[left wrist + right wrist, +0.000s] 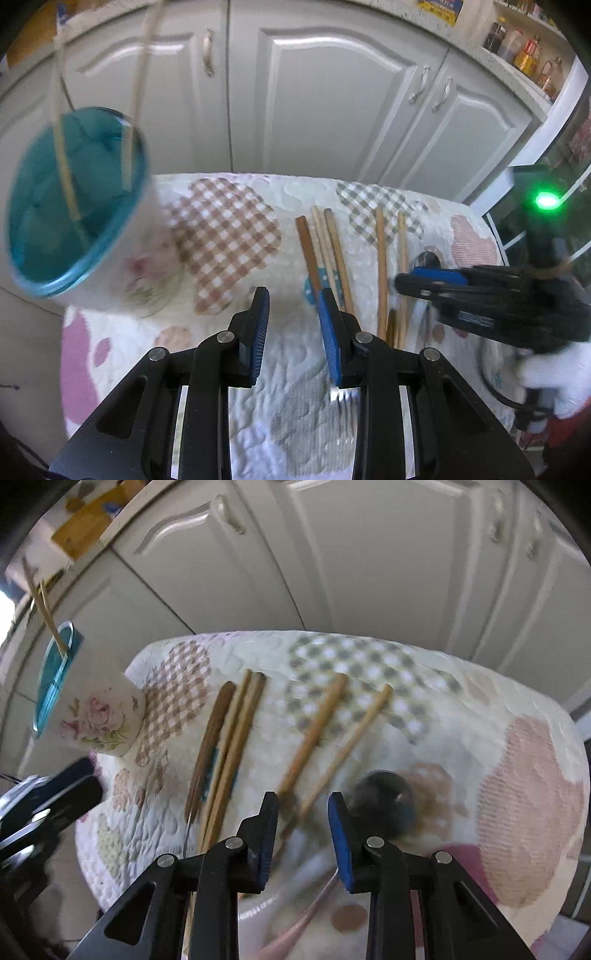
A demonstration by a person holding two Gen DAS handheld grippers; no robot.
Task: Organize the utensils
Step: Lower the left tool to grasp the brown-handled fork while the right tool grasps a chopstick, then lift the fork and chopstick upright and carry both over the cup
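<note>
a small round table (461, 716) under a quilted patchwork cloth stands in front of white cabinet doors (325, 96); at its left edge sits a floral cup (103, 720) with a teal inside, and two pale chopsticks (64, 162) stand in it, leaning out over the rim; across the middle of the cloth lie more chopsticks, a cluster of three (325, 251) side by side and touching, then a pair (389, 266) a little to the right, the two of them slightly apart; a metal spoon (384, 805) lies just right of that pair, its bowl dark and blurred; a fork (341, 397) shows its tines near the table's near edge, under the left tool; some pale, blurred handles lie below the right tool and i cannot make out what they are.

the left gripper (291, 325) points steeply down over the cloth with its blue pads released, nothing between them, the right-hand pad just beside the low ends of the three clustered chopsticks; the right gripper (303, 830) hangs over the low ends of the pair and the spoon, its claw parted and grasping nothing, the cloth showing through the gap; from the left camera the right tool shows a green light, with a white-gloved hand (554, 380) behind it.
</note>
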